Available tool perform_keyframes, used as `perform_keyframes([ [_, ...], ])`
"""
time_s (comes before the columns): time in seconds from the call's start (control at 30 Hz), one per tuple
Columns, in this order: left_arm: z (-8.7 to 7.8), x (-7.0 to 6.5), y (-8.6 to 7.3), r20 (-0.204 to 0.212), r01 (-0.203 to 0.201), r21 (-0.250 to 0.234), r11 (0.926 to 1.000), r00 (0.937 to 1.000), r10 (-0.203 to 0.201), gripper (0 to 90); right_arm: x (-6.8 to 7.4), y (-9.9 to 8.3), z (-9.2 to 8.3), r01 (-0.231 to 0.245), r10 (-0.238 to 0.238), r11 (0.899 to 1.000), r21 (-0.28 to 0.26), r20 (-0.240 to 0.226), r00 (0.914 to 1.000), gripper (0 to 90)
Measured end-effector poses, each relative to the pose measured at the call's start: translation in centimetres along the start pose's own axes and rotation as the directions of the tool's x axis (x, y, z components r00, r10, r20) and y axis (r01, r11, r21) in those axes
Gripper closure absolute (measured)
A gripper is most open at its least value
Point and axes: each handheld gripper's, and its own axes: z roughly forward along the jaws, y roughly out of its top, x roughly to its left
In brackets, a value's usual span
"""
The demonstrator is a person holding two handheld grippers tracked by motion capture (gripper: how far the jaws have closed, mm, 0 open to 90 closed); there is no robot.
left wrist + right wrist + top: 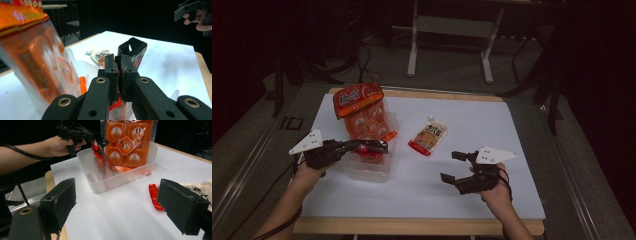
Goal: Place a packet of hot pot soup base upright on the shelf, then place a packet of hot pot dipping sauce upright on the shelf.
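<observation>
A: Left gripper [379,146]?
B: At nine o'clock on the table [472,195], level, pointing toward three o'clock. Jaws pinched tight on a small red and black packet [132,51], held over the clear plastic tub [100,180].

A: Arm behind it?
B: Forearm angled up from the bottom left corner of the high view, wrist straight, left hand [314,162] wrapped round the grip, cable trailing back along the sleeve side.

A: The tub itself?
B: Ten o'clock on the white sheet. Big orange bag [364,117] standing inside, leaning toward the far rim, printed top flap sticking out above. Packet just beside that bag, on its near side, hanging partly over the tub's rim.

A: Right gripper [453,166]?
B: At four o'clock, pointing toward nine. Jaws wide apart, nothing between the pads, hovering just above the sheet. Right hand [494,187] curled round the grip, forearm entering from the bottom edge.

A: Anything else nearby?
B: Flat cream pouch with a red end [428,136] lying near the centre, between the tub and the right gripper, touching neither.
</observation>
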Motion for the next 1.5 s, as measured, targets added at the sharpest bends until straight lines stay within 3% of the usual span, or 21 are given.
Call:
perform_keyframes([
  [0.17, -0.1, -0.1, 0.4, -0.025, -0.003, 0.002, 1.0, 0.9997, 0.003, 75.8, 0.0, 0.0, 0.1, -0.002, 0.002, 1.0, -0.003, -0.001, 1.0, 15.4],
  [0.2, -0.2, -0.2, 0.9, -0.036, 0.017, -0.006, 0.9998, 0.9992, -0.017, 60.2, 0.0, 0.1, 0.0, 0.0, 0.0, 1.0, 0.0, 0.0, 1.0, 15.5],
  [0.23, -0.3, -0.3, 1.2, -0.033, 0.031, -0.009, 0.9995, 0.999, -0.032, 56.3, 0.1, 0.1, 0.0, -0.001, 0.001, 1.0, -0.001, -0.001, 1.0, 15.4],
  [0.37, -0.2, -0.8, 2.1, -0.053, 0.058, -0.009, 0.9982, 0.9969, -0.059, 24.4, 0.0, 0.2, -0.1, 0.001, -0.001, 1.0, -0.005, 0.002, 1.0, 15.4],
  [0.43, -0.2, -1.5, 2.8, -0.062, 0.061, -0.018, 0.998, 0.9961, -0.062, 14.5, 0.0, 0.2, -0.1, 0.002, -0.002, 1.0, -0.004, 0.004, 1.0, 15.4],
  [0.53, 0.0, -2.3, 3.4, -0.077, 0.063, -0.014, 0.9979, 0.995, -0.064, 6.7, 0.0, 0.2, -0.2, 0.003, -0.003, 1.0, 0.0, 0.007, 1.0, 15.4],
  [0.7, 0.2, -3.9, 4.5, -0.099, 0.038, -0.012, 0.9992, 0.9943, -0.039, 2.1, -0.2, 0.2, -0.2, 0.004, -0.004, 1.0, 0.003, 0.018, 0.9998, 15.4],
  [0.9, 0.7, -6.0, 6.1, -0.085, 0.024, 0.006, 0.9997, 0.9961, -0.024, 2.1, -0.6, 0.2, -0.3, 0.005, -0.005, 1.0, 0.007, 0.032, 0.9995, 15.5],
  [0.97, 1.1, -6.8, 6.3, -0.061, 0.018, 0.016, 0.9997, 0.998, -0.017, 2.1, -0.9, 0.2, -0.3, 0.006, -0.007, 1.0, 0.008, 0.039, 0.9992, 17.1],
  [1.37, 3.4, -10.7, 6.0, 0.025, 0.015, 0.044, 0.9989, 0.9995, -0.016, 2.1, -2.8, 0.5, -0.2, -0.015, 0.012, 1.0, 0.016, 0.123, 0.9923, 14.2],
  [1.5, 4.1, -11.8, 5.3, 0.038, -0.007, 0.059, 0.9982, 0.9993, 0.005, 2.2, -3.9, 0.6, 0.3, -0.03, 0.026, 0.999, 0.03, 0.146, 0.9889, 13.9],
])
